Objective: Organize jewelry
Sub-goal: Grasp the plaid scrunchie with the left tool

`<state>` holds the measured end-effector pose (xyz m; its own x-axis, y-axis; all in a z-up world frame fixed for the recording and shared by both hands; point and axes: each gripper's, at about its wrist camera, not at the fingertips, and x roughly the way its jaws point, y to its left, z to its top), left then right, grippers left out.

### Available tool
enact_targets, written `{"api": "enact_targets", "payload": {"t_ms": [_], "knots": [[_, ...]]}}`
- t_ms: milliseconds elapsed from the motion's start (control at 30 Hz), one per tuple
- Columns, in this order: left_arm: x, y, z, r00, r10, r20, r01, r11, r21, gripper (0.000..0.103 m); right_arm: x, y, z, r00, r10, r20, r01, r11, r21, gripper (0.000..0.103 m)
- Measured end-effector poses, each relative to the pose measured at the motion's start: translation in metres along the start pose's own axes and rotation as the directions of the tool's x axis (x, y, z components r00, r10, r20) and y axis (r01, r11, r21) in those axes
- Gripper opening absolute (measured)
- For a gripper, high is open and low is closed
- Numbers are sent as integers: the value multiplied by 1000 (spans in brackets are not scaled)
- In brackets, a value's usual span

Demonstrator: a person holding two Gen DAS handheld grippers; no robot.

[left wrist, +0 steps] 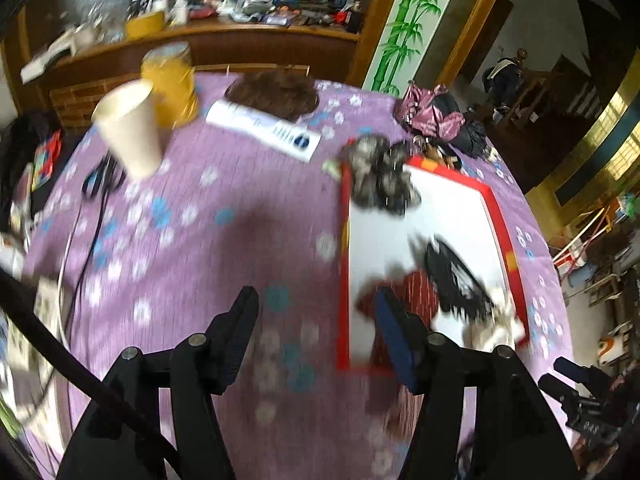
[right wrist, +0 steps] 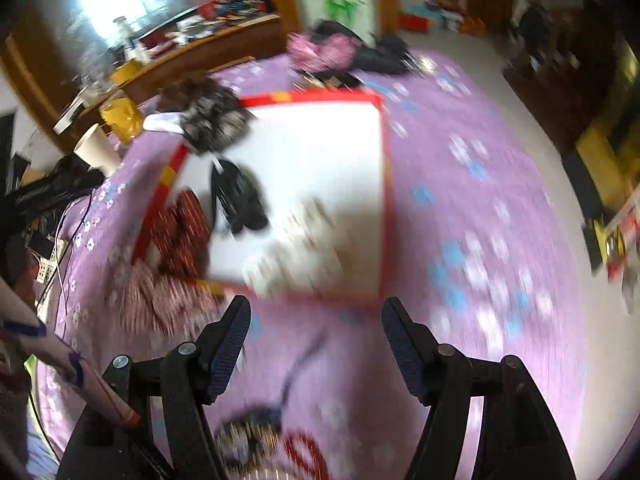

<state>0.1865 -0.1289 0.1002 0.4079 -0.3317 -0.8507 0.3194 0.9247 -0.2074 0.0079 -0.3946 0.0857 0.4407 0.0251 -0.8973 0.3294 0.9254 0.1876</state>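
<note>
Left gripper point(left wrist: 316, 312): jaws parted, nothing between them, over the purple floral cloth point(left wrist: 208, 216); its right finger overlaps the near-left edge of the red-rimmed white tray point(left wrist: 498, 216), contact can't tell. Right gripper point(right wrist: 316, 320): jaws parted wide, empty, tray point(right wrist: 384, 200) just ahead. Tray holds a grey scrunchie point(left wrist: 380, 178), a black hair piece point(left wrist: 456, 272), a red striped piece point(left wrist: 416, 288) and a white piece point(right wrist: 296, 244). All labels too blurred to read.
</note>
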Motion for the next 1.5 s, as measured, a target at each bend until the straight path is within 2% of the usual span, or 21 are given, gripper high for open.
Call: {"api": "enact_targets", "payload": {"t_ms": [100, 233, 433, 567, 667, 800, 900, 1067, 1167, 1300, 1500], "knots": [[-8, 7, -29, 999, -9, -35, 7, 999, -40, 59, -10, -5, -22, 1000, 24, -1, -23, 998, 58, 72], [-25, 12, -62, 999, -8, -41, 3, 993, -120, 59, -16, 2, -40, 997, 72, 1, -72, 993, 93, 72], [-57, 9, -105, 995, 94, -37, -99, 982, -163, 59, -11, 13, -53, 997, 69, -33, -68, 998, 9, 72], [-84, 6, -130, 985, 166, -36, -170, 961, -217, 59, -11, 7, -61, 991, 126, -49, -127, 992, -16, 72], [-104, 6, -147, 985, 173, -25, -173, 945, -278, 60, -12, 1, -69, 982, 175, -71, -178, 984, -29, 72], [-123, -2, -166, 977, 215, -6, -206, 924, -322, 61, -17, -3, -81, 969, 228, -97, -234, 970, -67, 72], [-124, -10, -177, 979, 204, -5, -194, 919, -344, 62, -16, 1, -89, 960, 253, -120, -266, 957, -112, 72], [-110, -24, -186, 982, 186, -42, -190, 924, -332, 62, -11, 18, -100, 945, 292, -151, -315, 935, -166, 72], [-97, -31, -179, 983, 180, -44, -184, 935, -303, 62, -8, 29, -103, 937, 310, -163, -337, 925, -176, 72], [-70, -35, -156, 986, 158, -46, -164, 951, -263, 62, -2, 44, -100, 947, 285, -150, -312, 927, -207, 68], [-14, -45, -121, 994, 64, -92, -81, 978, -191, 61, 18, 58, -90, 963, 227, -148, -253, 947, -196, 63]]}}
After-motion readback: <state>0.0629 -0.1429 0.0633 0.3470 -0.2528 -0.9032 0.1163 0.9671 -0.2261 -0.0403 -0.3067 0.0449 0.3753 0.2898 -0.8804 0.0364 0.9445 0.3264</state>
